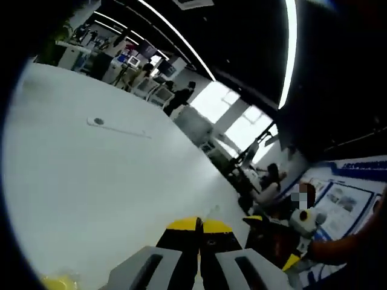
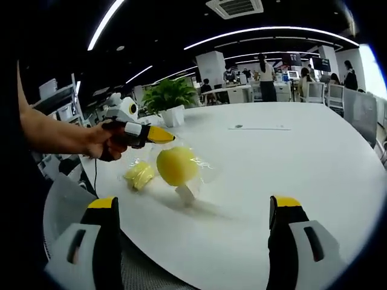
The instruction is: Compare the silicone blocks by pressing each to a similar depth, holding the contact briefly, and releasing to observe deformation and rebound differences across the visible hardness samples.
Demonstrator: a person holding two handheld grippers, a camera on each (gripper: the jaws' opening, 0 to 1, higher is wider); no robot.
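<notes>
A round yellow silicone sample (image 2: 176,166) and a smaller yellow one (image 2: 140,175) lie in a clear plastic bag (image 2: 202,169) on the white table (image 2: 290,163). In the right gripper view, a hand holds my left gripper (image 2: 164,136) with its yellow tips shut at the bag's upper edge; I cannot tell whether they pinch the film. My right gripper (image 2: 193,204) stands wide open in front of the bag, apart from it. In the left gripper view the left gripper (image 1: 200,225) is shut, a yellow sample (image 1: 57,282) shows at the lower left, and the right gripper (image 1: 272,241) shows at the right.
A potted plant (image 2: 169,96) stands at the table's far left edge. A flat strip with a round disc (image 2: 259,127) lies further back on the table. The table's near edge curves just past my right jaws. Desks, chairs and people fill the office behind.
</notes>
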